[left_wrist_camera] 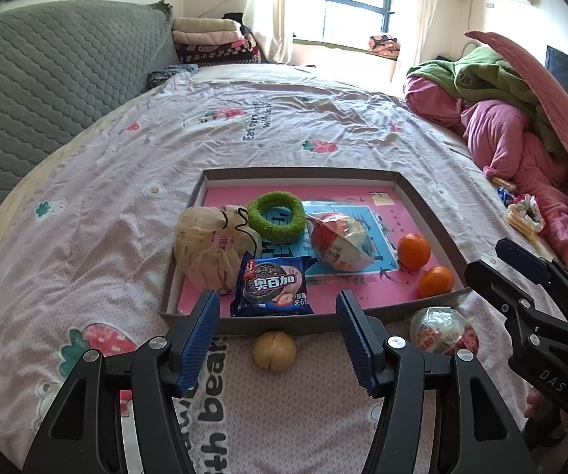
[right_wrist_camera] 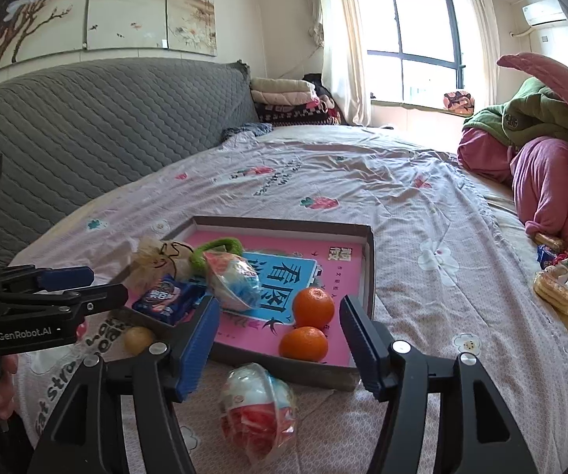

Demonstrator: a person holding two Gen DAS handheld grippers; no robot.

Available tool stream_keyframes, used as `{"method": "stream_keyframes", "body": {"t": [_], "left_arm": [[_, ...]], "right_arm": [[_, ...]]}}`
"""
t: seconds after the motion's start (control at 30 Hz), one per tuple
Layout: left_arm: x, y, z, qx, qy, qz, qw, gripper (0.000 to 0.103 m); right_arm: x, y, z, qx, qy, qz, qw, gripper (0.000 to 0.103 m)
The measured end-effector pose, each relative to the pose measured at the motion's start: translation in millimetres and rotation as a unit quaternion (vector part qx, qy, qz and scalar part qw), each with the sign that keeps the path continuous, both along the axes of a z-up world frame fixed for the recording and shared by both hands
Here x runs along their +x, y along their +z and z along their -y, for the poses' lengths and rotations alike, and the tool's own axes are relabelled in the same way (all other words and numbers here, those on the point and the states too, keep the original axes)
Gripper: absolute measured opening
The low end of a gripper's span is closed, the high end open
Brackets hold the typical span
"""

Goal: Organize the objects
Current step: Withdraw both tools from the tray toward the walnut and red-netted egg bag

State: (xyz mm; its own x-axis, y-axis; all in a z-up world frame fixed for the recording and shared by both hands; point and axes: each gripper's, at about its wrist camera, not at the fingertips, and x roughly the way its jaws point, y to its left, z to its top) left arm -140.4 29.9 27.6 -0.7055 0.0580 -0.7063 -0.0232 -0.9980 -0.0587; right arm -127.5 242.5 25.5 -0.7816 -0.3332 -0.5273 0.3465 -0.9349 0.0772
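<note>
A shallow grey box lid (left_wrist_camera: 434, 213) (right_wrist_camera: 368, 260) with a pink lining lies on the bed. It holds a mesh pouch (left_wrist_camera: 208, 245), a green ring (left_wrist_camera: 276, 215), a blue cookie pack (left_wrist_camera: 272, 286) (right_wrist_camera: 167, 296), a wrapped toy egg (left_wrist_camera: 341, 243) (right_wrist_camera: 230, 278) and two oranges (left_wrist_camera: 414, 251) (left_wrist_camera: 436, 281) (right_wrist_camera: 313, 307) (right_wrist_camera: 303, 343). On the sheet in front lie a pale round fruit (left_wrist_camera: 274, 349) (right_wrist_camera: 138, 339) and a second wrapped toy egg (left_wrist_camera: 444, 330) (right_wrist_camera: 258, 407). My left gripper (left_wrist_camera: 278, 328) is open above the pale fruit. My right gripper (right_wrist_camera: 280, 335) is open above the second egg.
A grey quilted headboard (left_wrist_camera: 46, 79) runs along the left. A heap of pink and green bedding (left_wrist_camera: 521, 118) (right_wrist_camera: 540, 150) fills the right side, with snack packs and a scrunchie (left_wrist_camera: 523, 215) (right_wrist_camera: 560, 280) beside it. Folded blankets (left_wrist_camera: 212, 39) sit by the window.
</note>
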Motion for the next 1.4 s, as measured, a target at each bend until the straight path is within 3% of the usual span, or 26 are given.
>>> {"method": "stream_keyframes", "body": {"t": [0.37,0.8,1.4], "left_arm": [[24,-6,0,0.001,-0.001,0.009,1.0000,0.063],[44,-17,-1,-0.003,-0.016,0.021,0.9997,0.063],[51,-39,2,-0.007,-0.022,0.048,0.9986,0.063]], "right_arm": [[20,-8,-1,-0.018,0.010,0.001,1.000,0.066],[51,-19,23,0.049,0.025,-0.042,0.998,0.069],[60,-39,1,0.027,-0.012,0.011,0.999,0.070]]}}
